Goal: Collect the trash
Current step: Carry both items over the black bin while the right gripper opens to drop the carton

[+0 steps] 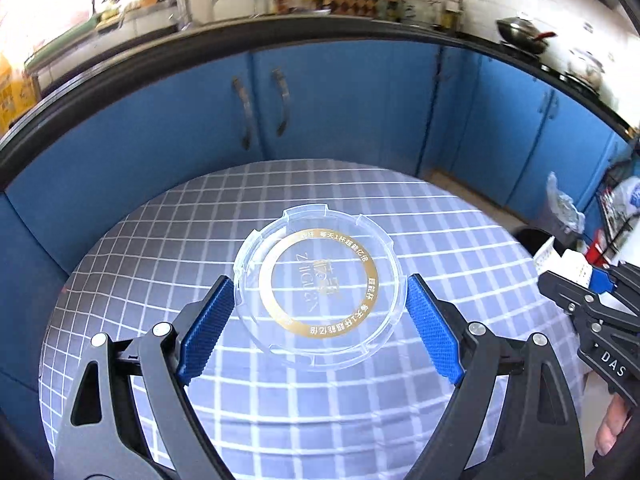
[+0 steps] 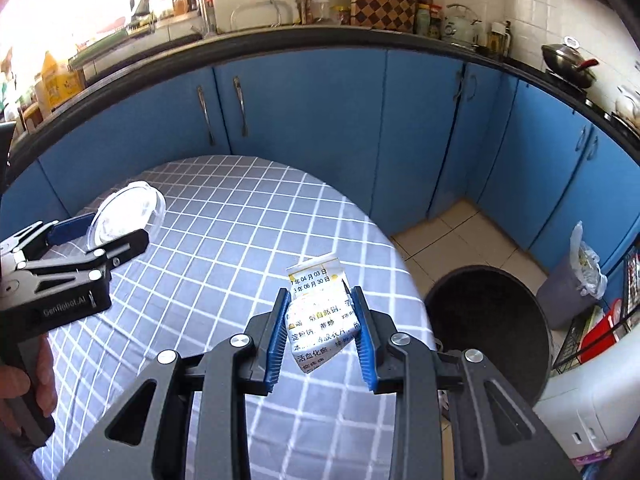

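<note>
Here, the left claw [image 1: 318, 316] stands spread wide, its blue ribbed pads [image 1: 206, 330] on either side of a round clear plastic lid with a gold printed ring [image 1: 318, 294]. The lid sits between the pads, but whether they touch its rim cannot be told from either view; from the right wrist view the lid [image 2: 126, 214] appears tilted at the claw's tip [image 2: 100, 232], above the round table draped in a grey-blue cloth with a white grid [image 1: 460, 240].

The right claw [image 2: 322, 334] is clamped on a crumpled white paper carton printed with Chinese text and dates [image 2: 320, 312], pinched between both blue pads and held above the table's right edge [image 2: 384, 248]. Beside that edge, on the tiled floor [image 2: 444, 224], stands a dark round bin [image 2: 486, 320]. Farther right a grey bin with a clear plastic liner [image 2: 568, 288] stands near the blue kitchen cabinets [image 2: 304, 104].
</note>
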